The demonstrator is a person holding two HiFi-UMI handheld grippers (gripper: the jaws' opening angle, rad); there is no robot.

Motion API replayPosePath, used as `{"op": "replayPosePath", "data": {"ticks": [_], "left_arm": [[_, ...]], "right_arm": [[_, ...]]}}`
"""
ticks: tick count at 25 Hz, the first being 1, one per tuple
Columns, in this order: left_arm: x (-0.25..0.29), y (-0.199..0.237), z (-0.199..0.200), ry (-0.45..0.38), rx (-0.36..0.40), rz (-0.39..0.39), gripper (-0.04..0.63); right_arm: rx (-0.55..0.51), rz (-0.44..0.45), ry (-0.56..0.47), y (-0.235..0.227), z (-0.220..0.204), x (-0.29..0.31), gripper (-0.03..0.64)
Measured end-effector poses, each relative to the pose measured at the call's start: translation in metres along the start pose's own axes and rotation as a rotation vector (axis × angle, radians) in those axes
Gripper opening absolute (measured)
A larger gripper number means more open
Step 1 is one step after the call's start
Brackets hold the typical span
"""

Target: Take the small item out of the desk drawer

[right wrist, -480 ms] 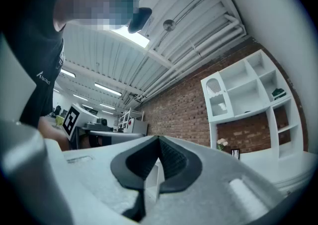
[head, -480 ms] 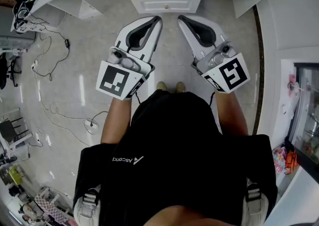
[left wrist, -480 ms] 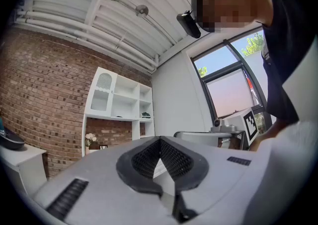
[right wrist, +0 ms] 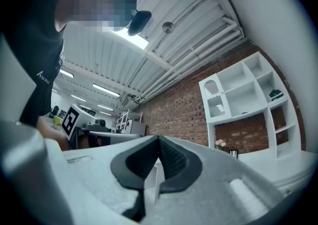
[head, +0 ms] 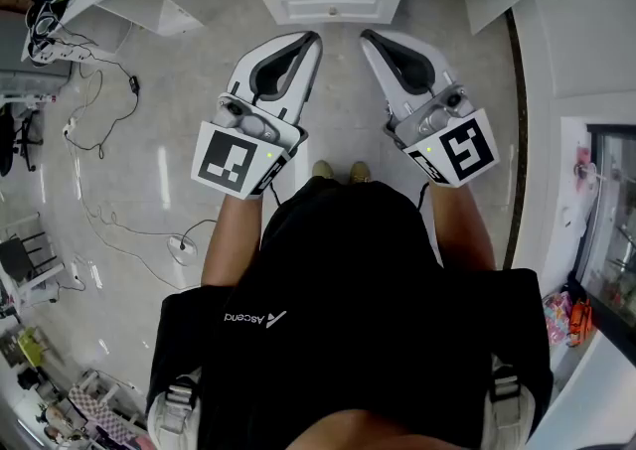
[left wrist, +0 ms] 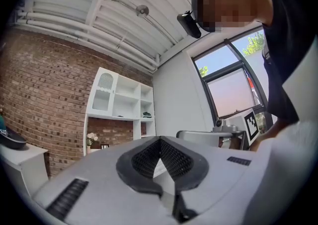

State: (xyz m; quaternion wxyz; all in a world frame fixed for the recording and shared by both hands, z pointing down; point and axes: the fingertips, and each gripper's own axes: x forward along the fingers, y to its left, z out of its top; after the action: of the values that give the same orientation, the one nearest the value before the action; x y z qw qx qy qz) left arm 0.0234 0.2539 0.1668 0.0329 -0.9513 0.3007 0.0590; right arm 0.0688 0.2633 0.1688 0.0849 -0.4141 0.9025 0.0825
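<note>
Brick wall (left wrist: pixel 35 100) in gripper views, drawer (head: pixel 331 9) head-view only

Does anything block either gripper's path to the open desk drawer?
Nothing visible does. Only floor separates the left gripper and right gripper, both shut, from the open drawer. No small item shows inside it.

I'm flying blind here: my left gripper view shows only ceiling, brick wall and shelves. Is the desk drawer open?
Observer: Yes. The head view shows the drawer pulled out, ahead of both grippers' tips.
Operator: And the right gripper?
Observer: The right gripper is level with the left gripper, jaws shut on nothing.
Operator: Any item visible?
Observer: None in the part of the drawer that shows.
</note>
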Motion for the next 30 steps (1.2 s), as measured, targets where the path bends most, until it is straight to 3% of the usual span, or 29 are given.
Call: {"op": "replayPosePath", "data": {"ticks": [11, 23, 30], "left_arm": [[0.009, -0.002, 0.0, 0.005, 0.0, 0.014, -0.002], [0.043, 0.001, -0.018, 0.031, 0.019, 0.125, -0.002], [0.06, 0.024, -0.023, 0.02, 0.03, 0.152, -0.002]], "right_arm": [[0.018, 0.004, -0.001, -0.012, 0.001, -0.005, 0.003], [0.043, 0.08, 0.013, -0.061, -0.016, -0.014, 0.003], [0.04, 0.101, 0.028, -0.085, -0.032, 0.002, 0.003]]}}
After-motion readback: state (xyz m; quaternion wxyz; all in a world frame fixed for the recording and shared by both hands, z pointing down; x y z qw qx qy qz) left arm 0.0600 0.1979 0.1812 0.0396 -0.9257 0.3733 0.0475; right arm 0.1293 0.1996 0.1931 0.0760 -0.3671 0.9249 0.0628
